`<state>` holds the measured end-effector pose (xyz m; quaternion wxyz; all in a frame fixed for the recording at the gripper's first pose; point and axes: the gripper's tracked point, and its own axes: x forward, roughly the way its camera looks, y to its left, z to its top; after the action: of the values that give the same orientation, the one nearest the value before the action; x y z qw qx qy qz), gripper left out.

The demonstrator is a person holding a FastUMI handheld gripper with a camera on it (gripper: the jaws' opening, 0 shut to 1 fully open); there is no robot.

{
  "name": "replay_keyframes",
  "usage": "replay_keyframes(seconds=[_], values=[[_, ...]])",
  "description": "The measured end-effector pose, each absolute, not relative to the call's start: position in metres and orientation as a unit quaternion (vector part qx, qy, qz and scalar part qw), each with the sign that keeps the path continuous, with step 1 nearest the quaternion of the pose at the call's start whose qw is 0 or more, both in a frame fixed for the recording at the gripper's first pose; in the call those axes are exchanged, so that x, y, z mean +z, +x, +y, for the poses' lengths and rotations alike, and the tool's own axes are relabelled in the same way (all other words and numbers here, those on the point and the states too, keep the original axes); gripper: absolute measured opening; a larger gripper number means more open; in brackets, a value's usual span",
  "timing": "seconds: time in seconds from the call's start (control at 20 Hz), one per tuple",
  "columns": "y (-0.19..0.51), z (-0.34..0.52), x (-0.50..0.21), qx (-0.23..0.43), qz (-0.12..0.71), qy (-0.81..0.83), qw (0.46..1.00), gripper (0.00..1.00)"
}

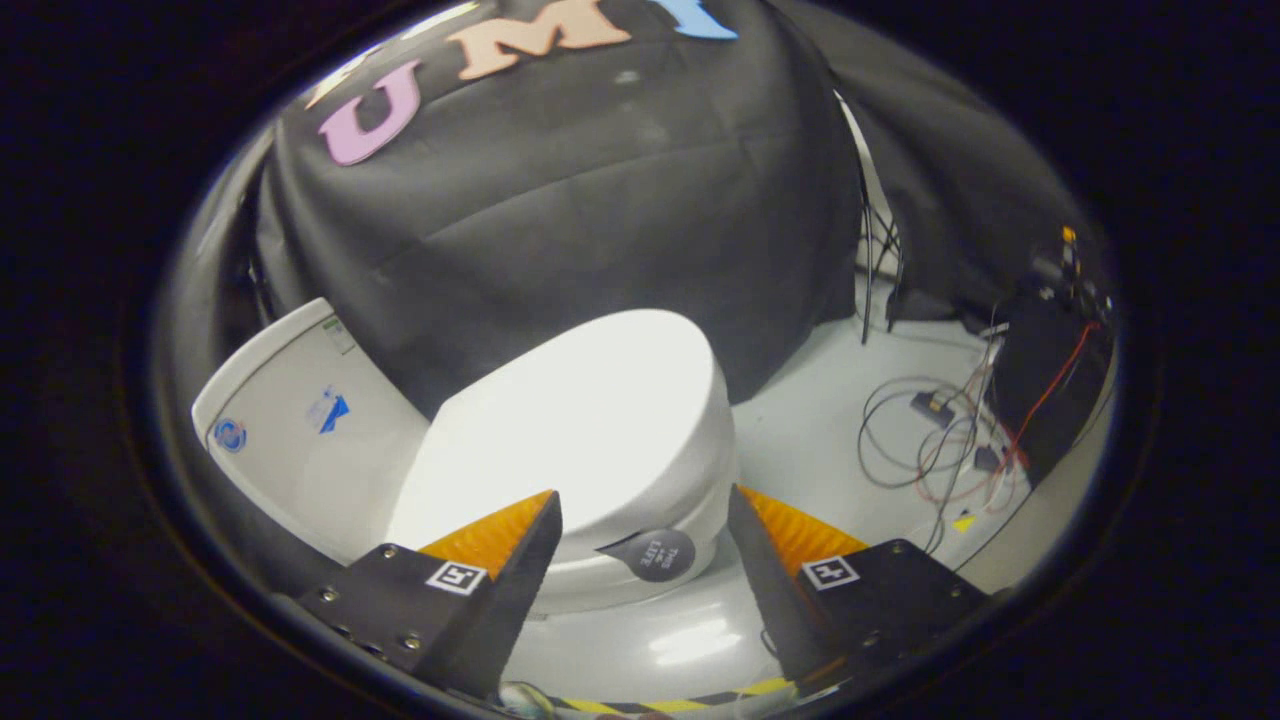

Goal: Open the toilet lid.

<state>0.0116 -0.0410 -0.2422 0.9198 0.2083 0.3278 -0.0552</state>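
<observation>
From where I'm driving this, the toilet lid (590, 420) sits in the centre of the frame, closed flat on the bowl (640, 585), with the cistern (300, 420) off to its left and the black cloth wall (560, 220) behind. The lid looks like smooth, glossy moulded plastic: stiff, fairly light, and slippery, so I judge it will swing on its rear hinge with little effort but could slide off the fingers if I rely on friction alone. The best hold, as I see it, is the front lip of the lid in the lower middle of the frame, near the round dark tab (657, 553) that sticks out there; hooking under that edge should beat pinching the curved top. The tab seems to be a lift handle, though glare on the lid makes its exact shape hard to read.

The gripper (640, 525) has its fingers spread wide apart with nothing held; the lid's front edge lies between them, touching neither. The tool points forward and down at the lid from the front, rolled a little, since the toilet appears tilted across the frame. Loose cables (930, 440) lie on the pale floor (800, 420) at right, well apart from the toilet.
</observation>
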Motion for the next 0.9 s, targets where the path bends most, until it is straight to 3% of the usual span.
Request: replay_keyframes(seconds=[0.25, 0.45, 0.55, 0.65, 0.75, 0.9], values=[[0.007, -0.047, -0.279, -0.084, 0.366, 0.286, 0.881, 0.99], [0.007, -0.037, -0.299, -0.075, 0.394, 0.338, 0.851, 0.9], [0.01, -0.031, -0.305, -0.075, 0.4, 0.366, 0.837, 0.73], [0.013, -0.027, -0.305, -0.068, 0.399, 0.381, 0.832, 0.72], [0.015, -0.029, -0.304, -0.084, 0.393, 0.415, 0.816, 0.3], [0.014, -0.029, -0.306, -0.073, 0.397, 0.408, 0.819, 0.28]])
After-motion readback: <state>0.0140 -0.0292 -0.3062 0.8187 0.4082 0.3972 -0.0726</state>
